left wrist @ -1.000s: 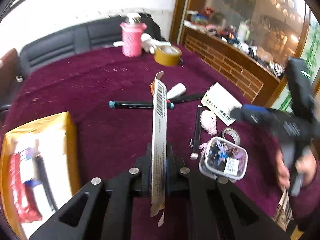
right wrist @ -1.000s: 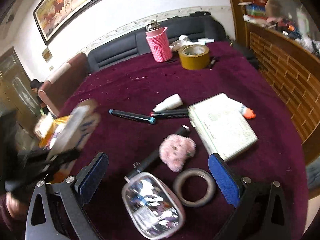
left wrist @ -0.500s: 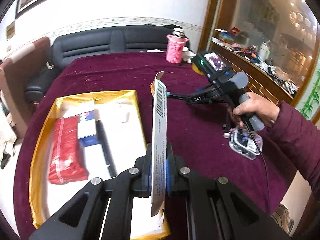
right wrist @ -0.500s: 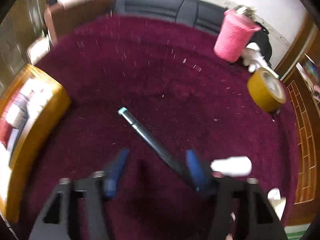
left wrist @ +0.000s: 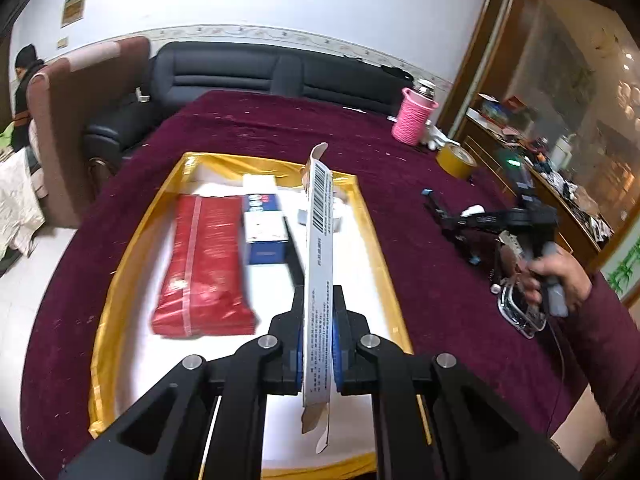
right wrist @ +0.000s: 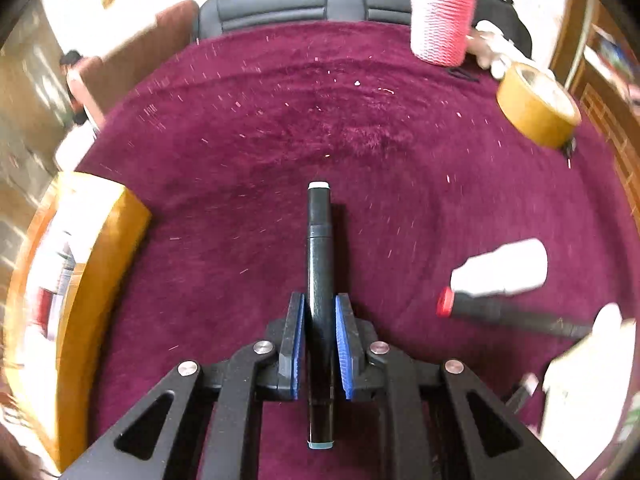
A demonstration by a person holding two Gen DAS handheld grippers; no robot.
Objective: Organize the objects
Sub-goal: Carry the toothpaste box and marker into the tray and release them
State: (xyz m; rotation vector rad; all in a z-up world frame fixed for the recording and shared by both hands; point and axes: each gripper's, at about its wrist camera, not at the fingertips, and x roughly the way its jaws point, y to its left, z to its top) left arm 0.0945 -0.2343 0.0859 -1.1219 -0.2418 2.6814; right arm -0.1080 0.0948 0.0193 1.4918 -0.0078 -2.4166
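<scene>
Meanwhile, a flat barcoded card package is pinched upright at six o'clock by the left gripper, evidently so it can be lowered edge-first into the gold-rimmed tray directly beneath. Beyond it, at about eleven o'clock, a red packet and a blue-and-white box are already laid side by side in the tray. On the maroon cloth, the jaws of the right gripper have just been closing and are now clamped on a black marker, gripped lengthwise, presumably for the same tray. At two o'clock, a brown tape roll and pink-wrapped flask are left unsorted.
</scene>
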